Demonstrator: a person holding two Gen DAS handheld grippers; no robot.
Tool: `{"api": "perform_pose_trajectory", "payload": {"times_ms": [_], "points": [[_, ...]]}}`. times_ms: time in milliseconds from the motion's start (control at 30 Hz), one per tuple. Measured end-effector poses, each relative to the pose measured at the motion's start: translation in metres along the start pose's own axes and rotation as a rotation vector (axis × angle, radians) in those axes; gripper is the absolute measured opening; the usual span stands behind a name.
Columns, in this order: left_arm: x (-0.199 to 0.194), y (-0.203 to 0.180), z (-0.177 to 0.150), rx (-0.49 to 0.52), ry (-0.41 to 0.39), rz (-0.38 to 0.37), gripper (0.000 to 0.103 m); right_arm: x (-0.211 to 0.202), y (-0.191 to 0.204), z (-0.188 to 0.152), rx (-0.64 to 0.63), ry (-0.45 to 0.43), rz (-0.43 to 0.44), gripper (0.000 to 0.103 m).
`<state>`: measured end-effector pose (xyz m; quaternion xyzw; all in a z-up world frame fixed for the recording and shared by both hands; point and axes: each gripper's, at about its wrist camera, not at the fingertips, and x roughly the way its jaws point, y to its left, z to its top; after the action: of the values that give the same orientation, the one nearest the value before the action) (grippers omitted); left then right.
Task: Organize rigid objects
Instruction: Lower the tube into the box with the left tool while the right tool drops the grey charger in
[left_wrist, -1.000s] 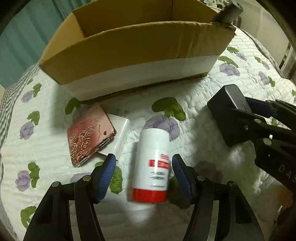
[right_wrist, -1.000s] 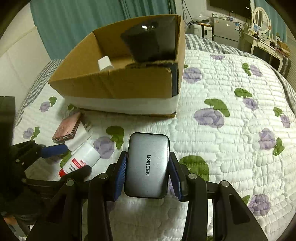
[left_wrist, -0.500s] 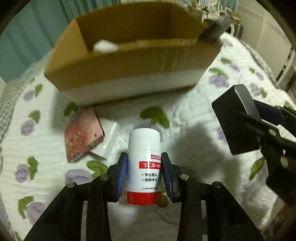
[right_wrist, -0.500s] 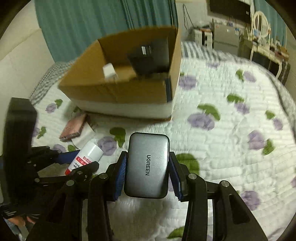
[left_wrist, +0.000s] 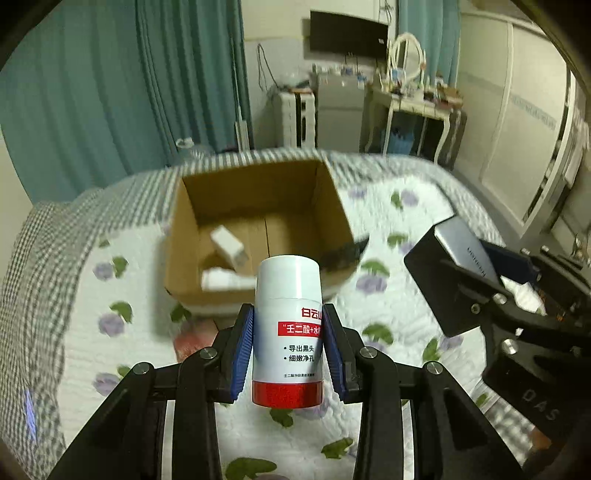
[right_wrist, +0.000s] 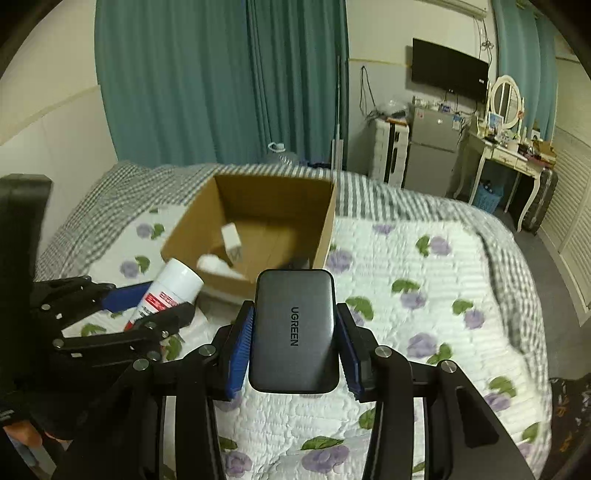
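Note:
My left gripper (left_wrist: 288, 325) is shut on a white bottle (left_wrist: 288, 314) with a red base and red label, held in the air in front of an open cardboard box (left_wrist: 184, 236). My right gripper (right_wrist: 293, 325) is shut on a grey UGREEN charger (right_wrist: 293, 332), also lifted above the bed. The charger shows at the right of the left wrist view (left_wrist: 461, 254). The bottle shows at the left of the right wrist view (right_wrist: 166, 291). The box (right_wrist: 325, 229) holds white items (left_wrist: 227, 243) and a dark object (right_wrist: 299, 263).
A pink phone case (left_wrist: 192, 338) lies on the floral quilt (right_wrist: 424, 295) just before the box. A checked blanket (left_wrist: 55, 236) covers the bed's far side. Teal curtains, a small fridge (right_wrist: 432, 155) and a dressing table (right_wrist: 506, 147) stand beyond the bed.
My left gripper closed on the white bottle and lifted it off the quilt. Both grippers rose high above the bed, so the box now looks smaller and lower.

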<state>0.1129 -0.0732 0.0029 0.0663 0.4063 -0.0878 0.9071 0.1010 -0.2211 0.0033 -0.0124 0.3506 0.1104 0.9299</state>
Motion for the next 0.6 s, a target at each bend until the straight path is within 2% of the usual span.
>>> {"api": "perform_pose_trajectory", "payload": {"times_ms": [233, 467, 600], "points": [[-0.016, 0.022, 0.041, 0.004, -0.072, 0.033, 0.036, -0.006, 0.01, 0.049, -0.005, -0.06, 0.026, 0.041], [0.006, 0.05, 0.07, -0.022, -0.094, 0.052, 0.036, 0.016, 0.017, 0.091, -0.029, -0.089, 0.023, 0.041], [0.026, 0.061, 0.081, -0.023, -0.099, 0.031, 0.036, 0.037, 0.013, 0.106, -0.035, -0.087, 0.014, 0.041]]}}
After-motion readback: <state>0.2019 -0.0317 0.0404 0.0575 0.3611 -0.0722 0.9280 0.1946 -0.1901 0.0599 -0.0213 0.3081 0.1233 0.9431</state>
